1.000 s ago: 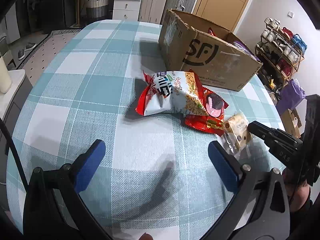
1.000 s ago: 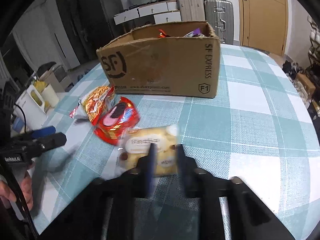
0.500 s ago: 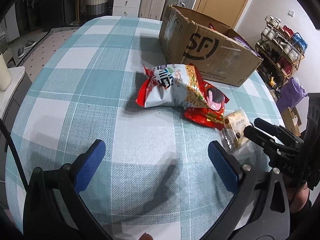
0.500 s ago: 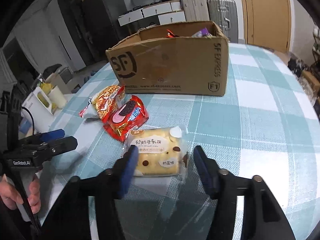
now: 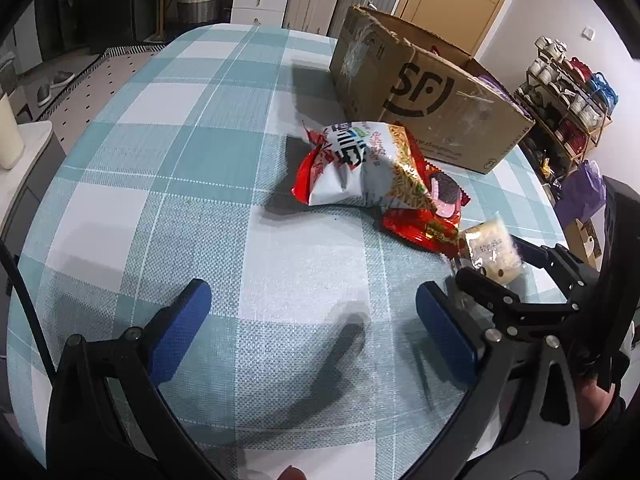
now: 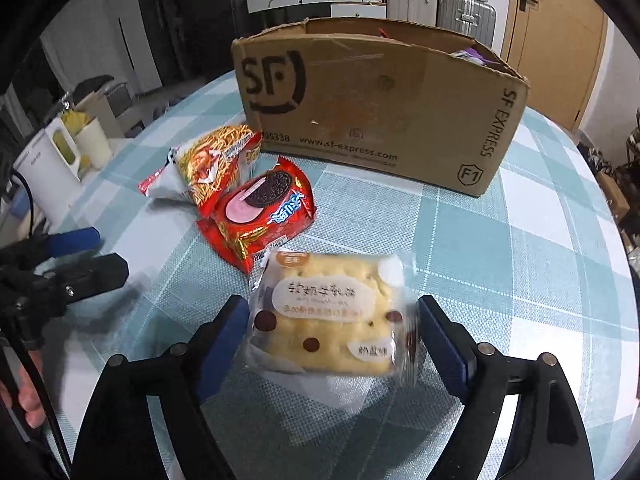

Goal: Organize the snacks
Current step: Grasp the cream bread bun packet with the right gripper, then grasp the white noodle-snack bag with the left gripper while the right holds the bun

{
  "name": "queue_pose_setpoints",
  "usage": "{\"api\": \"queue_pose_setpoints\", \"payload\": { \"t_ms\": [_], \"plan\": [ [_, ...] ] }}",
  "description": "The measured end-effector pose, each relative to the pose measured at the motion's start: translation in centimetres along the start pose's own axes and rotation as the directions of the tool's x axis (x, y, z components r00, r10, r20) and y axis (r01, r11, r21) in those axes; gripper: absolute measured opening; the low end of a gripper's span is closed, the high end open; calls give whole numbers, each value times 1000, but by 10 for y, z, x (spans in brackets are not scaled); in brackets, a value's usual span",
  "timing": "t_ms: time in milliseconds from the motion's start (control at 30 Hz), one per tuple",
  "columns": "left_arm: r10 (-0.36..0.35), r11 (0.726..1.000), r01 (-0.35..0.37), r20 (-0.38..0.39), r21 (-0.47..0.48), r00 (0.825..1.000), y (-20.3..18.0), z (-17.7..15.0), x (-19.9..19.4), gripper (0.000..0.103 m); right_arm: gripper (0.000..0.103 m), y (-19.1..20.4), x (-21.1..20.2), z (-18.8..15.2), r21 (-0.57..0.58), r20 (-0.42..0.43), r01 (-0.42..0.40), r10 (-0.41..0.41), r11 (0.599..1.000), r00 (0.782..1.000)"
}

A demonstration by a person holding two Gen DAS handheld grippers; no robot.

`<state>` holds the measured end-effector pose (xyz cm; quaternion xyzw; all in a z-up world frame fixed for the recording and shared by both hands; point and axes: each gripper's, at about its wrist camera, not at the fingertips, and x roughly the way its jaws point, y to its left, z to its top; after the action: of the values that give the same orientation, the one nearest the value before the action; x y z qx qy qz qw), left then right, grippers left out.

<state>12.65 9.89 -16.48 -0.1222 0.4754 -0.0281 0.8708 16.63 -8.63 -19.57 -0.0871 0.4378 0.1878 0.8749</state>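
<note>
A clear packet with a yellow cake (image 6: pixel 328 320) lies on the checked table (image 6: pixel 500 260), between the fingers of my right gripper (image 6: pixel 331 308). Its jaws are opening and the blue pads flank the wrapper without pressing on it. Just beyond lie a red cookie packet (image 6: pixel 264 212) and a noodle snack bag (image 6: pixel 212 160), in front of the open cardboard box (image 6: pixel 380 100). My left gripper (image 5: pixel 312 296) hovers open over bare tablecloth with nothing between its fingers. From there the right gripper (image 5: pixel 500 268) shows at the right around the cake packet (image 5: pixel 490 246).
The box (image 5: pixel 420 92) holds several snacks, mostly hidden by its walls. A white appliance (image 6: pixel 44 172) stands off the table's left side, a shoe rack (image 5: pixel 568 92) beyond the right. Suitcases and drawers line the back wall. A hand holds the left gripper (image 6: pixel 92 254).
My right gripper went from shut to wide open and slid forward, so the cake packet now sits between its fingers. The left gripper has hardly moved.
</note>
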Motion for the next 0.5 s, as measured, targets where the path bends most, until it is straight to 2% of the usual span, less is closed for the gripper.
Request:
{"api": "queue_pose_setpoints", "payload": {
  "t_ms": [133, 300, 500],
  "plan": [
    [-3, 1000, 3, -5, -6, 1000, 2, 0, 2, 102, 85, 1, 1, 0, -9, -4, 7, -7, 1000, 1000],
    [-7, 1000, 7, -1, -11, 1000, 4, 0, 3, 102, 70, 6, -3, -2, -30, 10, 6, -6, 1000, 1000],
    [-9, 1000, 9, 4, -13, 1000, 5, 1, 0, 102, 62, 6, -6, -5, -13, 23, -6, 6, 1000, 1000]
  ]
}}
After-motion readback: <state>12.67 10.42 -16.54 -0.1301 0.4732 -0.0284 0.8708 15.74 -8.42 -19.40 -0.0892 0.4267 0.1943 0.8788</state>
